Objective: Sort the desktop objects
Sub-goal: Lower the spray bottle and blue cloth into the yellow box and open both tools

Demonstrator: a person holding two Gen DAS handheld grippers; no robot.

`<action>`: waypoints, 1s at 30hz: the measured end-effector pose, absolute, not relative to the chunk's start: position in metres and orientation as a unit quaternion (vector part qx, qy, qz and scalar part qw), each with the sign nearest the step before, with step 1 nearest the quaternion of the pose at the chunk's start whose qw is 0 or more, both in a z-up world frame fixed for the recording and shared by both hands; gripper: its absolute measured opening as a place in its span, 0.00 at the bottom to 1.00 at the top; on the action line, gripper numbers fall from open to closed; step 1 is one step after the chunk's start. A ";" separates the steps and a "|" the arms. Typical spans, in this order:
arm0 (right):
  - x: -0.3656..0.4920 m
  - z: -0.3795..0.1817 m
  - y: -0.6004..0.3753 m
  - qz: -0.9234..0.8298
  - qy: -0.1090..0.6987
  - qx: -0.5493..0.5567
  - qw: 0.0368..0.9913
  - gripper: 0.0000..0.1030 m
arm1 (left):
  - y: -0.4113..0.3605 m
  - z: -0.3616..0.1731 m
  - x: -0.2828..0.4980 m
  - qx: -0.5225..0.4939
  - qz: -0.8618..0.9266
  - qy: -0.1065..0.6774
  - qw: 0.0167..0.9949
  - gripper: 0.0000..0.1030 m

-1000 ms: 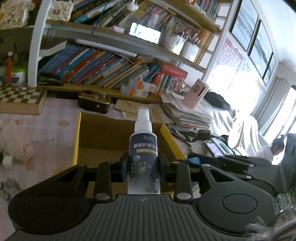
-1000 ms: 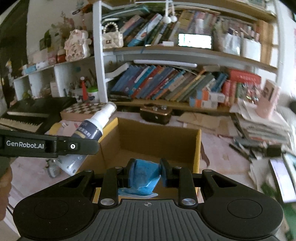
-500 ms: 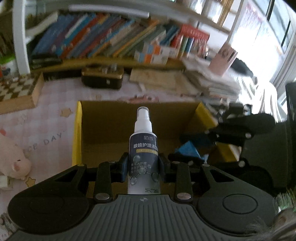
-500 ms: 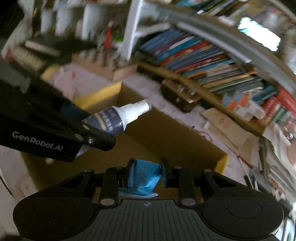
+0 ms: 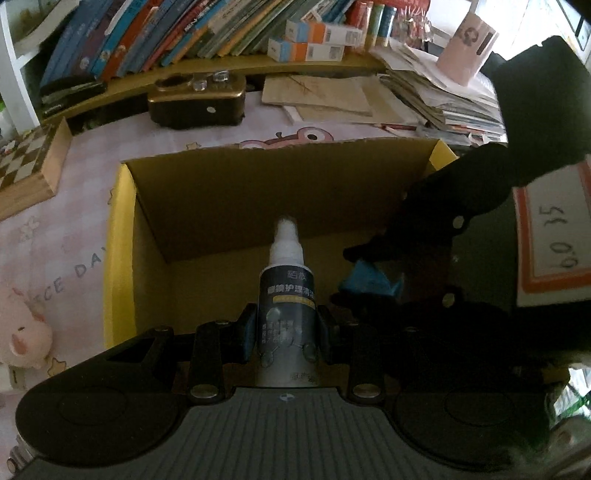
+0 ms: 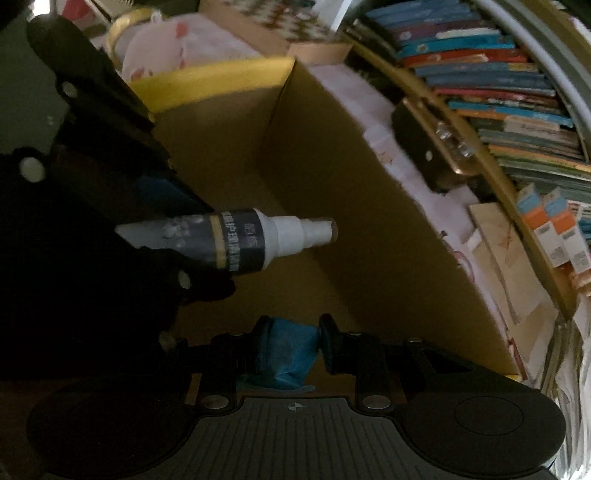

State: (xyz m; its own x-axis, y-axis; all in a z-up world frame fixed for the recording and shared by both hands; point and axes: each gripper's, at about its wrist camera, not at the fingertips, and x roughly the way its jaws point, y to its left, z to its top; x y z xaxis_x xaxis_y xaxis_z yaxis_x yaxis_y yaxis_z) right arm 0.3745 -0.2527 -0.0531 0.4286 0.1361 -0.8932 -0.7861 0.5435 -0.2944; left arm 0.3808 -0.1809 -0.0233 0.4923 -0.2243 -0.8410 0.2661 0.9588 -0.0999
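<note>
My left gripper (image 5: 287, 334) is shut on a small spray bottle (image 5: 287, 306) with a dark label and white nozzle, held low inside the open cardboard box (image 5: 258, 195). The bottle also shows in the right wrist view (image 6: 236, 240), lying sideways over the box floor. My right gripper (image 6: 290, 339) is shut on a crumpled blue cloth (image 6: 288, 354), also inside the box. In the left wrist view the right gripper (image 5: 373, 273) comes in from the right with the blue cloth (image 5: 365, 278) in it.
The box has yellow flaps (image 5: 118, 254). Around it on the pink tablecloth are a brown-gold case (image 5: 197, 99), a chessboard (image 5: 29, 162), a pink plush toy (image 5: 22, 332), stacked papers (image 5: 424, 92) and a bookshelf (image 5: 184, 33) behind.
Both grippers have gone down and forward into the box, still holding the bottle and the cloth. The views tilted from the bookshelf to the box interior.
</note>
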 end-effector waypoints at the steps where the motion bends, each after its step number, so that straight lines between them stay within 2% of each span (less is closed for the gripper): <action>1: 0.375 -0.054 -0.253 0.306 0.439 -0.373 0.758 0.27 | -0.181 -0.023 0.381 0.021 -0.141 0.485 0.863 0.29; 5: 0.376 -0.060 -0.255 0.307 0.458 -0.394 0.735 0.27 | -0.188 -0.025 0.379 0.030 -0.136 0.492 0.859 0.29; 18: 0.375 -0.062 -0.272 0.330 0.448 -0.413 0.721 0.27 | -0.203 -0.023 0.373 0.011 -0.135 0.488 0.862 0.30; 21: 0.366 -0.057 -0.273 0.329 0.436 -0.410 0.731 0.29 | -0.201 -0.016 0.366 0.010 -0.136 0.463 0.876 0.39; 24: 0.363 -0.050 -0.276 0.327 0.428 -0.394 0.745 0.37 | -0.198 -0.002 0.354 0.006 -0.139 0.431 0.892 0.48; 26: 0.366 -0.043 -0.280 0.328 0.420 -0.379 0.757 0.40 | -0.194 0.010 0.343 0.002 -0.133 0.407 0.904 0.58; 30: 0.354 -0.022 -0.290 0.328 0.397 -0.351 0.782 0.43 | -0.181 0.037 0.321 -0.012 -0.119 0.357 0.927 0.64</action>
